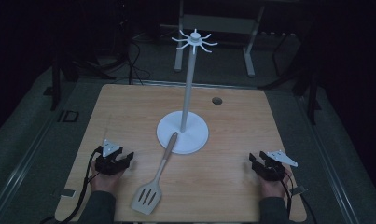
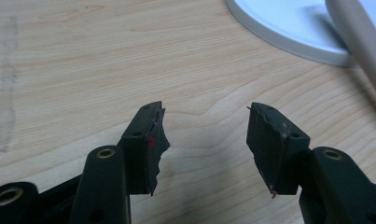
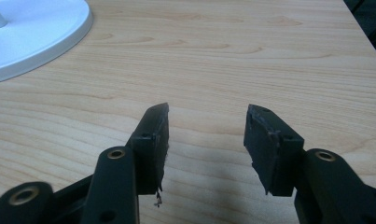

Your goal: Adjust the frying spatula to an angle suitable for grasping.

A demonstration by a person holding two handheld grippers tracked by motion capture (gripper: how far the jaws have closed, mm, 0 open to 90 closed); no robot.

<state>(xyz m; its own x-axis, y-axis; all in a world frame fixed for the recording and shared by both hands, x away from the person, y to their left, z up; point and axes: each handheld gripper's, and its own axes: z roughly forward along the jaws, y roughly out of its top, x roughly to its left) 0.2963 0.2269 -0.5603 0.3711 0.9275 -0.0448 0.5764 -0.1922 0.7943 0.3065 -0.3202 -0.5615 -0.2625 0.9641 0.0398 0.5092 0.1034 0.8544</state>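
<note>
My high view is dim, the surroundings nearly black. My two gripper views are brighter and sharp; soft shadows fall on the counter (image 2: 83,70) beneath my jaws.

Stand base (image 2: 293,28) cut off at top edge, spatula handle (image 2: 363,42) cropped

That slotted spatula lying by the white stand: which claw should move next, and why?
Probably the left claw should slide toward the spatula. It lies flat on the table, its handle tip on the stand's base, nearer the left claw than the right claw. Both claws rest open with nothing between their jaws, so neither needs to let go first.
</note>
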